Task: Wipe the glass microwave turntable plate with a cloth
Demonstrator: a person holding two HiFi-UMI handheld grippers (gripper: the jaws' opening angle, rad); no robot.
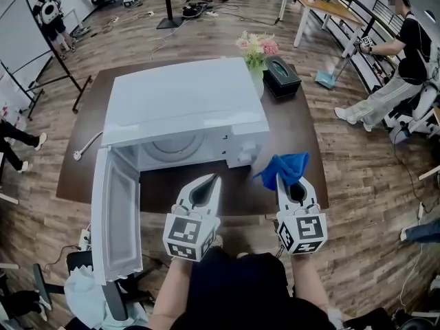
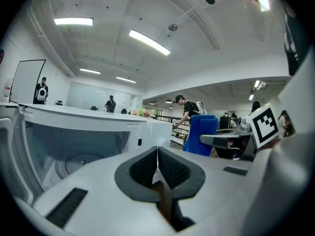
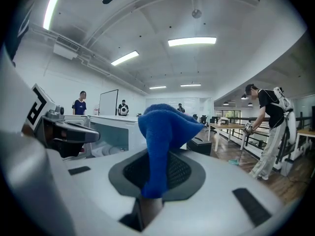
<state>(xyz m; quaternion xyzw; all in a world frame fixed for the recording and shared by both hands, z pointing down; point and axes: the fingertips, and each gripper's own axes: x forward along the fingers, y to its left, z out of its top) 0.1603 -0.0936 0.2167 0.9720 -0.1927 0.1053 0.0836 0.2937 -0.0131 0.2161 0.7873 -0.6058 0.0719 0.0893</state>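
**Head view.** The microwave (image 1: 182, 102) is standing on the worktop (image 1: 306, 143) with its door (image 1: 113, 212) hanging open at 8 o'clock. The glass turntable plate (image 1: 173, 148) is lying inside the cavity.

**Left gripper view.** The left gripper (image 2: 157, 162) is pressing its jaws together on nothing.

**Right gripper view.** The right gripper (image 3: 156, 173) is clamping the blue cloth (image 3: 162, 127).

**Step, as judged.** This is the approach, and wiping is not yet under way. The next move is calling for the cloth to be carried toward 11 o'clock, into the cavity and onto the plate.

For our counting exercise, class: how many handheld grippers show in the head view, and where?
2. The left gripper, shut and empty, points at the open microwave; the right gripper, beside it, clamps a blue cloth. None seems hidden.
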